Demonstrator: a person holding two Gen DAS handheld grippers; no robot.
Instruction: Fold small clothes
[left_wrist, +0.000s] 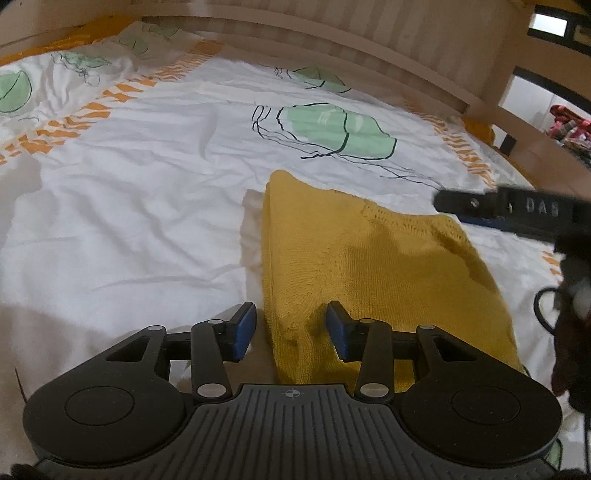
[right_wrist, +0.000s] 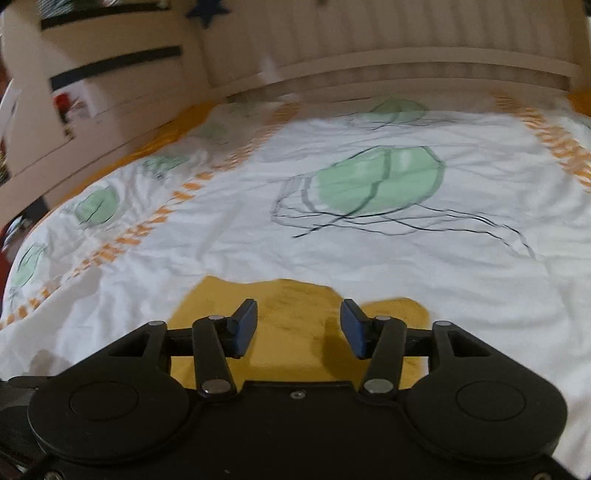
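While the yellow knit garment (left_wrist: 369, 266) lies on the bed (left_wrist: 129, 221) already doubled into a narrow, roughly wedge-shaped bundle, both tools sit loose, so the fold looks partly done, probably one or two folds in, with a last tidy fold or squaring-up left; that's a guess from its shape. Left gripper (left_wrist: 291, 328) has its fingers parted, near edge of the knit running between them, blue pads not pressing on it. Right gripper (right_wrist: 299, 328) also has fingers apart, hovering above the knit, nothing pinched; it shows in the left view as a dark blurred bar over the far right of the garment. Garment sits at the near side of the bed, on a white cover with green leaf prints (left_wrist: 332, 129) and orange stripes (left_wrist: 74, 118). A small white fabric piece (left_wrist: 251, 229) pokes out beside the knit's left edge, can't tell what it is. Pale headboard (left_wrist: 332, 48) behind, well apart. Shelving or furniture at room edges, blurred. Nothing blocks the garment; the rumpled cover could drag on a fold.
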